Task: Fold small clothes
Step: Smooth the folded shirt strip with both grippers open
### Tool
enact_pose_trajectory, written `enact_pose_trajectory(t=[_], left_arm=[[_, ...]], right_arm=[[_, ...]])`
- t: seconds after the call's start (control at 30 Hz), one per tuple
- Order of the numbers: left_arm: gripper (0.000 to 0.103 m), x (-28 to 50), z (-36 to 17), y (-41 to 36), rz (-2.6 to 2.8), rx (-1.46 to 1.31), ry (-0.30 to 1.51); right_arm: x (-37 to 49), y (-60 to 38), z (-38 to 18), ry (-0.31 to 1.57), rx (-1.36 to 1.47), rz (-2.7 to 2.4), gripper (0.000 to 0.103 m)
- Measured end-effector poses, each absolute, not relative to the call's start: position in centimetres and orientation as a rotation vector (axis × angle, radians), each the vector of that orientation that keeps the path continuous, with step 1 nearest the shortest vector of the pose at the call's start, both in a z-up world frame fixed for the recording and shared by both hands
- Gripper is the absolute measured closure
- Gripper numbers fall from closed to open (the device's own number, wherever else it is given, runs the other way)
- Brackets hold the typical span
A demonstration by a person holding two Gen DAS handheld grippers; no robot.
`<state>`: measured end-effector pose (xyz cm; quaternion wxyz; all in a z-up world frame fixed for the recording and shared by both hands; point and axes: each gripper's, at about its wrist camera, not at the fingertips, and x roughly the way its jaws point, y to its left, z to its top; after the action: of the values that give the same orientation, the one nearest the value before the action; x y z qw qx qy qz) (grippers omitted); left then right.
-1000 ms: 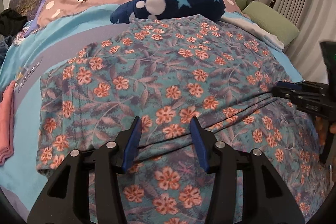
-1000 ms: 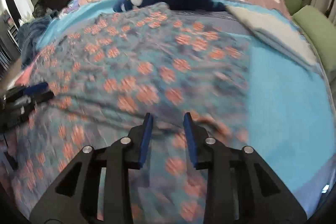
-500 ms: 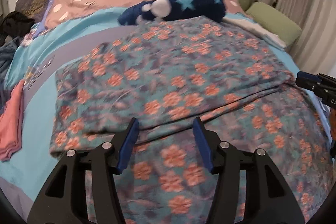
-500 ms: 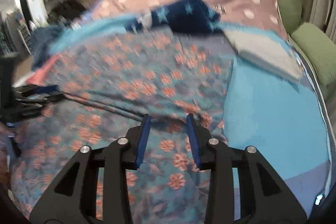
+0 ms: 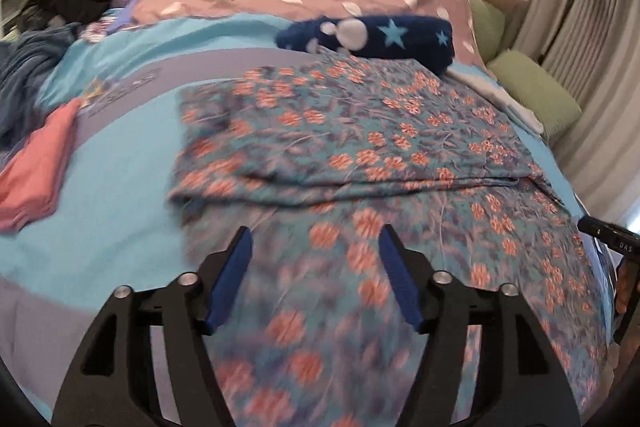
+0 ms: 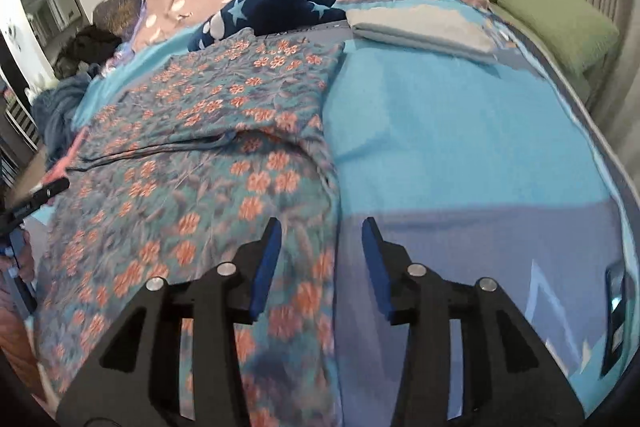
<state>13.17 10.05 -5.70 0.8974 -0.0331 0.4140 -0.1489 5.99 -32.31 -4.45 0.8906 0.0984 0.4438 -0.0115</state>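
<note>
Blue bedspread (image 6: 440, 131), folded floral garment (image 5: 360, 131), left tongs (image 5: 314, 247) open, empty.

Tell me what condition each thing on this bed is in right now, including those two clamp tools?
Floral garment: folded over once, lying flat, released.
Left hand-held gripper: open, empty, jaws just widened.
Right hand-held gripper: open, empty, jaws just widened, over the garment's edge.
Pink cloth: folded.
White cloth: folded.
Star blanket: bunched up.

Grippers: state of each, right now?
Left gripper: open, jaws just widened, holding nothing, above the floral cloth.
Right gripper: open, jaws just widened, holding nothing.
</note>
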Motion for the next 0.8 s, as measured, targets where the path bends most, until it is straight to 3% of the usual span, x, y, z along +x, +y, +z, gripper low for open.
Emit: enact_pose_trajectory(t=[0.4,0.8], left_arm=[[0.03,2.2,-8.0,16.7,-0.225,-0.183,0.919],[0.03,-4.6,-7.9,15.3,-0.368,-0.169,0.912]], right_arm=[[-1.0,-32.9,-5.9,0.954,0.349,0.021,0.06],[-7.9,-33.8,-6.5,0.944,0.449,0.067,0.053]])
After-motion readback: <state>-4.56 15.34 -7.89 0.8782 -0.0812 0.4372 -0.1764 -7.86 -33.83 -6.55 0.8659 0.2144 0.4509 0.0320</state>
